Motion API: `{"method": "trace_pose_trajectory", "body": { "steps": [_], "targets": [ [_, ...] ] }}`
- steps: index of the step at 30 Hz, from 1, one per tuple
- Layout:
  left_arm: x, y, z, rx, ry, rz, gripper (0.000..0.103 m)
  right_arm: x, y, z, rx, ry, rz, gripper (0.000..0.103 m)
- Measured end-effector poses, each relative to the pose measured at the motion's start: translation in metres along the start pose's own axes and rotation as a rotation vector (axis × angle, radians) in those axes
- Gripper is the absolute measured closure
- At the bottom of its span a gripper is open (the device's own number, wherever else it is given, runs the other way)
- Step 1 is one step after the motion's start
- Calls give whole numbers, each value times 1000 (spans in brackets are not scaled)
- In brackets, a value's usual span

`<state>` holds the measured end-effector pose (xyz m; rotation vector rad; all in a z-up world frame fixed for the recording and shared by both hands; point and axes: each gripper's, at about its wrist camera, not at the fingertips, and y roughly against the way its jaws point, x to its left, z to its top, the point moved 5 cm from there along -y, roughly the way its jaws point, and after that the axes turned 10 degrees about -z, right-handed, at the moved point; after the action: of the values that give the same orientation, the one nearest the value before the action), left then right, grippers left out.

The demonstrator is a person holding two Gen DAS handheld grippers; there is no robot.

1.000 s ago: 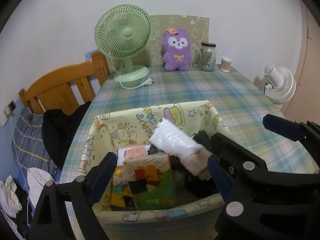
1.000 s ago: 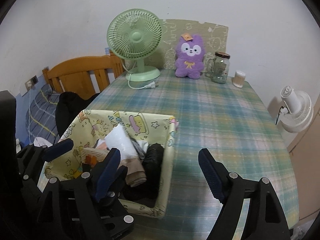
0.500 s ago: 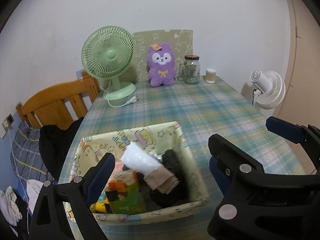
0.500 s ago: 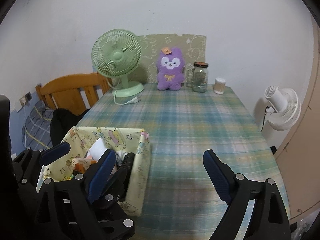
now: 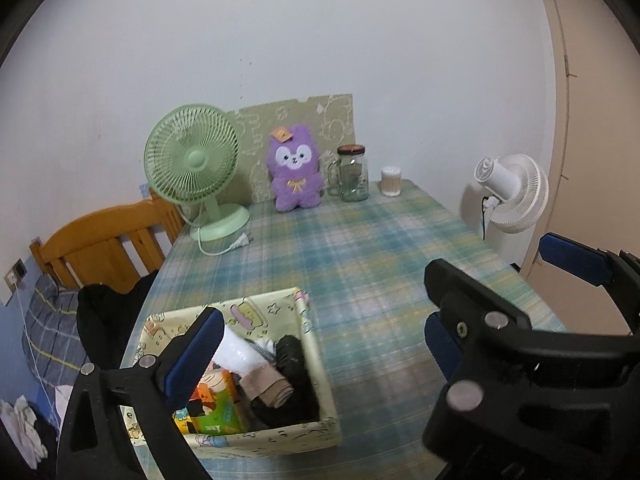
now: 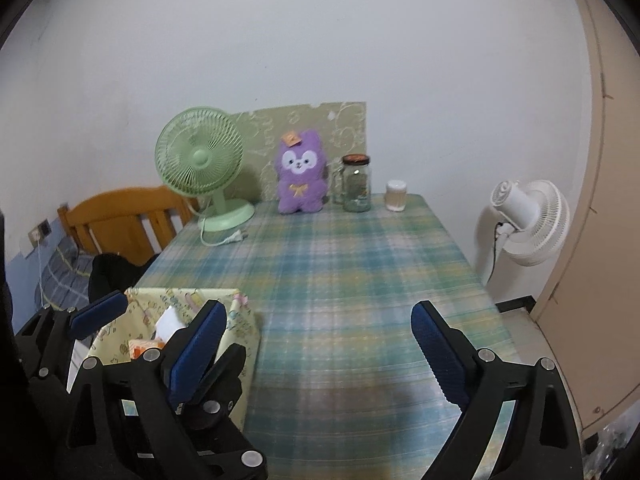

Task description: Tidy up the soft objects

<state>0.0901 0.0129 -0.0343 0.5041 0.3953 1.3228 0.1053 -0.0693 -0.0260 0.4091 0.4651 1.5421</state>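
A yellow cartoon-print fabric box (image 5: pixel 316 364) stands on the plaid table near its front left; it also shows in the right wrist view (image 6: pixel 240 320). Inside lie a white roll (image 5: pixel 240 356), a beige roll (image 5: pixel 268 390), black cloth (image 5: pixel 294 364) and a colourful packet (image 5: pixel 216 408). A purple plush toy (image 5: pixel 296 174) sits upright at the table's far edge, also in the right wrist view (image 6: pixel 302 178). My left gripper (image 5: pixel 316 348) is open and empty, above and behind the box. My right gripper (image 6: pixel 320 344) is open and empty, to the right of the box.
A green desk fan (image 5: pixel 196 176) with loose plug, a glass jar (image 5: pixel 353 174) and a small cotton-swab pot (image 5: pixel 391 181) stand along the far edge. A white fan (image 5: pixel 512 194) stands off the table's right side. A wooden chair (image 5: pixel 104 240) with dark clothes is at left.
Both grippers have pulled back and risen away from the box, so it looks smaller and lower in both views. Both stay open and empty. The box contents have not moved.
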Motion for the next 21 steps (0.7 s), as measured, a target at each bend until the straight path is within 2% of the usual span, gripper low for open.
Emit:
{"method": "trace_pose_trajectory", "body": {
  "steps": [12,21],
  "targets": [
    [-16,35,15,-94,5,31,0,-46,37,13,-93,-71,-39,3],
    [-11,56,18,-147,61,57,0,-65,56,19,-140,-85,-51,2]
  ]
}}
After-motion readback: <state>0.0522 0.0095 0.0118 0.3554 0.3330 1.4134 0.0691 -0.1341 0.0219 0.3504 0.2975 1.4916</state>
